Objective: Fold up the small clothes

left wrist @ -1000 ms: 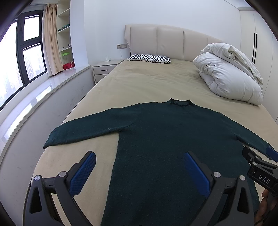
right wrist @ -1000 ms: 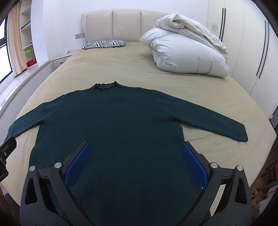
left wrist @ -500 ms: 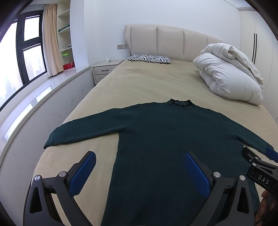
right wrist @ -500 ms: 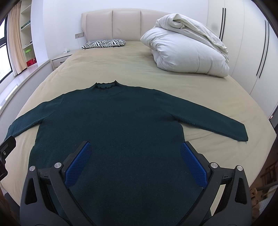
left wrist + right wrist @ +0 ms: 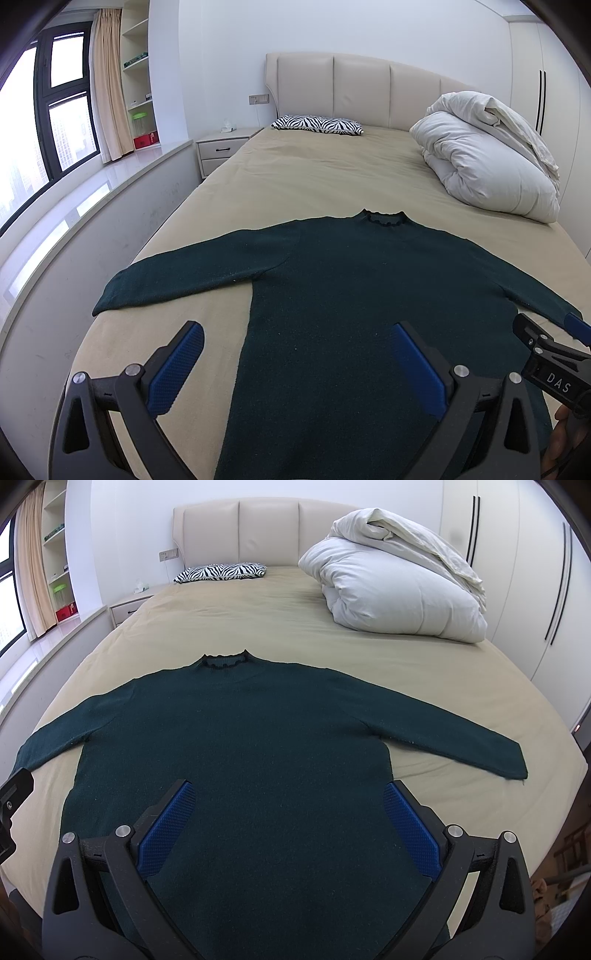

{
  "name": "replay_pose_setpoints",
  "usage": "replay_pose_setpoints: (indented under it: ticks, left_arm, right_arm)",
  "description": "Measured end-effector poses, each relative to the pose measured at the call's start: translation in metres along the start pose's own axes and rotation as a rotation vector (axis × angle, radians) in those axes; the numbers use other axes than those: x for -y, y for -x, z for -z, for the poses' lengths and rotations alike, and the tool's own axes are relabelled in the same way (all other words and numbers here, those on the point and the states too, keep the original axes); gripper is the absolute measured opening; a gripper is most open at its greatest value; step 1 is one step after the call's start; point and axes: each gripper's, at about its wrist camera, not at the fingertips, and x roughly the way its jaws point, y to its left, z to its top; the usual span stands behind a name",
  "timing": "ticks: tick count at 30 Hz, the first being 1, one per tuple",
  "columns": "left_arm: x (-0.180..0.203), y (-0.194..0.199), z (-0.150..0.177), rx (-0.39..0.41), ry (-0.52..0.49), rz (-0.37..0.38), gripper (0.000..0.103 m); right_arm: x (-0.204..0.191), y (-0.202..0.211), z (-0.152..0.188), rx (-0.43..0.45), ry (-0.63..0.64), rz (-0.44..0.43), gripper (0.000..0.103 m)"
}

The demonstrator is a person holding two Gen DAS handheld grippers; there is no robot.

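One sweater [image 5: 255,746] lies on the bed [image 5: 258,624], spread flat across its foot end, collar toward the headboard and hem at the foot edge. It is dark green knit with a small ruffled neck and two long sleeves stretched out toward the bed's left and right edges. Further up sit one zebra pillow [image 5: 221,571] at the head edge and one white duvet [image 5: 399,590], bundled near the right edge. Two grippers hover above the hem: the left gripper [image 5: 295,369] and right gripper [image 5: 291,823], each with two blue-padded fingers [image 5: 166,827] spread wide, grasping nothing.
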Motion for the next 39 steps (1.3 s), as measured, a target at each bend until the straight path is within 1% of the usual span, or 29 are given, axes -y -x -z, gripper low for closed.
replay_pose_setpoints:
  ticks: [2,15,17,26,28,33,36,39]
  left_arm:
    - [0.004,0.000,0.007,0.004,0.001,-0.002,0.103]
    - [-0.002,0.000,0.006,0.004,0.000,-0.002,0.103]
    - [0.004,-0.002,0.006,0.004,0.000,-0.001,0.103]
    - [0.003,-0.002,0.005,0.000,0.001,0.004,0.103]
    - [0.010,0.000,0.009,0.003,-0.004,0.004,0.103]
    - [0.012,0.000,0.011,-0.001,-0.003,0.006,0.103]
    - [0.012,-0.003,0.013,-0.012,0.004,0.015,0.103]
    - [0.009,-0.011,0.016,-0.047,0.033,0.051,0.103]
  right_arm:
    - [0.000,-0.001,0.000,-0.002,0.000,0.001,0.103]
    - [-0.001,-0.002,-0.001,-0.008,0.003,0.002,0.103]
    - [-0.002,-0.003,-0.001,-0.010,0.003,0.001,0.103]
    - [-0.002,-0.004,-0.001,-0.012,0.003,0.002,0.103]
    - [-0.002,-0.004,-0.001,-0.013,0.003,0.002,0.103]
    - [-0.002,-0.006,-0.001,-0.016,0.004,0.001,0.103]
    - [-0.001,-0.008,0.000,-0.018,0.004,0.001,0.103]
    - [0.001,-0.010,0.001,-0.021,-0.002,-0.002,0.103]
